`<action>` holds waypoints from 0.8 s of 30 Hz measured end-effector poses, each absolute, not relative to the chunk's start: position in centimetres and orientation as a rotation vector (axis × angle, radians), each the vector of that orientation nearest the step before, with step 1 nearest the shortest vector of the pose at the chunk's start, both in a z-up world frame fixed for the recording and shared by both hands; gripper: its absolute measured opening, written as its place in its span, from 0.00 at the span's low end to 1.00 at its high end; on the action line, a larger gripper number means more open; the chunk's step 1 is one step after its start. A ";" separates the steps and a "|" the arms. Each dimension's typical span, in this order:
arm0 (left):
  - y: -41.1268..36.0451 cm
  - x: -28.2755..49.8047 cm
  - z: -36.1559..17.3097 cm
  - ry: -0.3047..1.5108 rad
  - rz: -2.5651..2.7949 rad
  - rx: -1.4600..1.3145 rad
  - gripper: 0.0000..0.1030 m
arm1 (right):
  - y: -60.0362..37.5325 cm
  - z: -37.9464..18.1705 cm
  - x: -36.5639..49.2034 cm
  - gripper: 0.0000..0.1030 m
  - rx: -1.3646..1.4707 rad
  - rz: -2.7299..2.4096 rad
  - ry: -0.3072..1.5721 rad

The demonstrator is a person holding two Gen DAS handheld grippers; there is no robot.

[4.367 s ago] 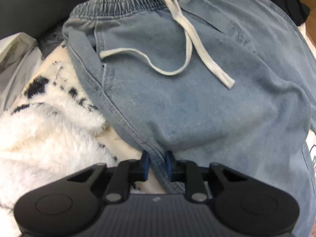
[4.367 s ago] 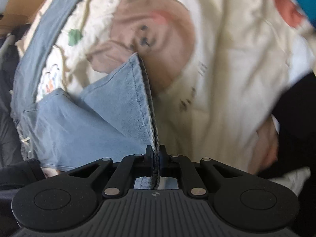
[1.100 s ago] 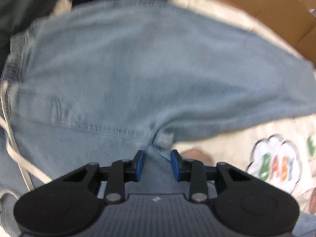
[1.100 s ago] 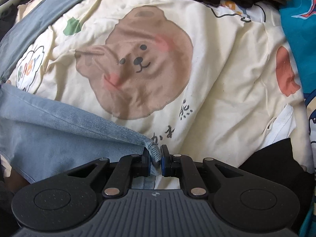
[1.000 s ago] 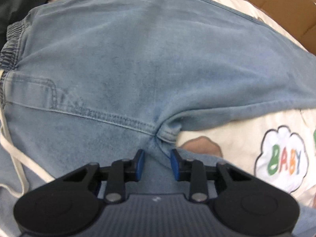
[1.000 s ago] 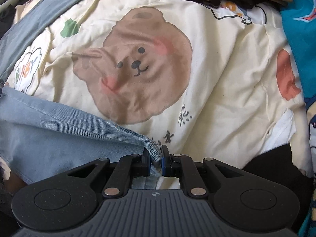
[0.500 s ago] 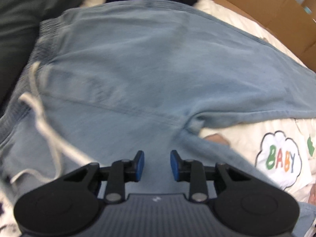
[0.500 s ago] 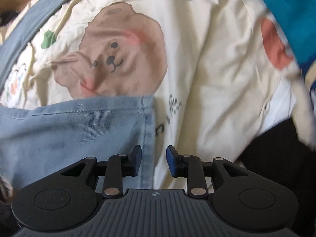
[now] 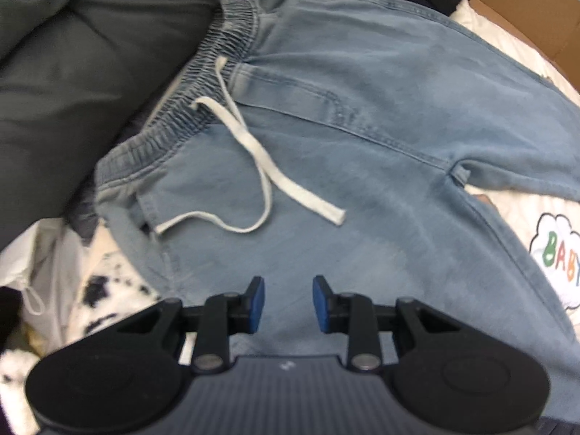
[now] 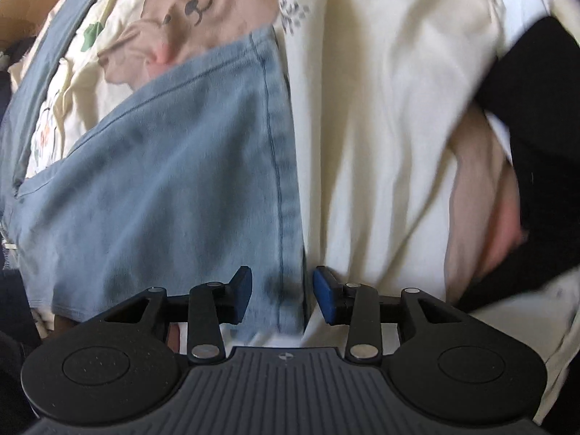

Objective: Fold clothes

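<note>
Denim first: the jeans lie spread flat on the cream bear blanket, waist end up by the dark grey quilt, white drawstring loose on the front.

Going left to right, the left gripper hangs over the hip part of the jeans. Its blue pads are a bit apart w/ nothing pinched between them – just cloth lying under. The right gripper sits over the hem of one leg. Its jaws are opening; the hem edge shows in the gap but the pads don't press on it.

We think the jeans are laid out now and the first fold isn't made yet. Next we need a new grip, prob. one leg's edge near the hip and its hem, so we can lay one leg over the other. Pinch only the top layer, not the blanket.

What's diff. from about a sec ago – the right pads were shut on the hem corner then, and now they let go. The left view showed the crotch seam up close; now it shows the waistband and string.
</note>
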State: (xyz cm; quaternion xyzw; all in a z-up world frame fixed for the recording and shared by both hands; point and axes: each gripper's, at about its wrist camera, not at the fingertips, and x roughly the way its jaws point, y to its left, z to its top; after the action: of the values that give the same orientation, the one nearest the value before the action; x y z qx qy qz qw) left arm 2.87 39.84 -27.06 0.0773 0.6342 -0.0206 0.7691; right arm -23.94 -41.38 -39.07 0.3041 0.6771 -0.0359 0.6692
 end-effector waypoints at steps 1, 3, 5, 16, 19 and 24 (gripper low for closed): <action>39.8 2.9 -26.8 1.379 -0.039 0.171 0.30 | -41.3 -39.0 -24.5 0.43 0.704 -0.088 1.523; 39.7 2.8 -26.2 1.376 -0.034 0.179 0.31 | -41.2 -38.9 -25.6 0.43 0.738 -0.100 1.520; 39.4 2.9 -26.0 1.373 -0.035 0.180 0.32 | -40.9 -38.7 -26.5 0.43 0.764 -0.106 1.526; 38.0 2.4 -28.2 1.406 -0.094 0.223 0.34 | -40.1 -40.8 -28.0 0.43 1.013 -0.119 1.445; 38.1 2.3 -28.8 1.422 -0.091 0.226 0.35 | -40.5 -41.7 -28.5 0.42 1.064 -0.148 1.414; 38.2 2.1 -28.7 1.424 -0.097 0.245 0.35 | -40.6 -40.2 -28.5 0.43 1.050 -0.149 1.335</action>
State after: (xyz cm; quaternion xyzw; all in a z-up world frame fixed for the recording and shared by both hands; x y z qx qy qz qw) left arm 2.15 38.19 -28.71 0.1120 0.6514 -0.0442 0.7491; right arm -28.49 -40.65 -40.19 0.4637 0.5895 -0.0658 0.6582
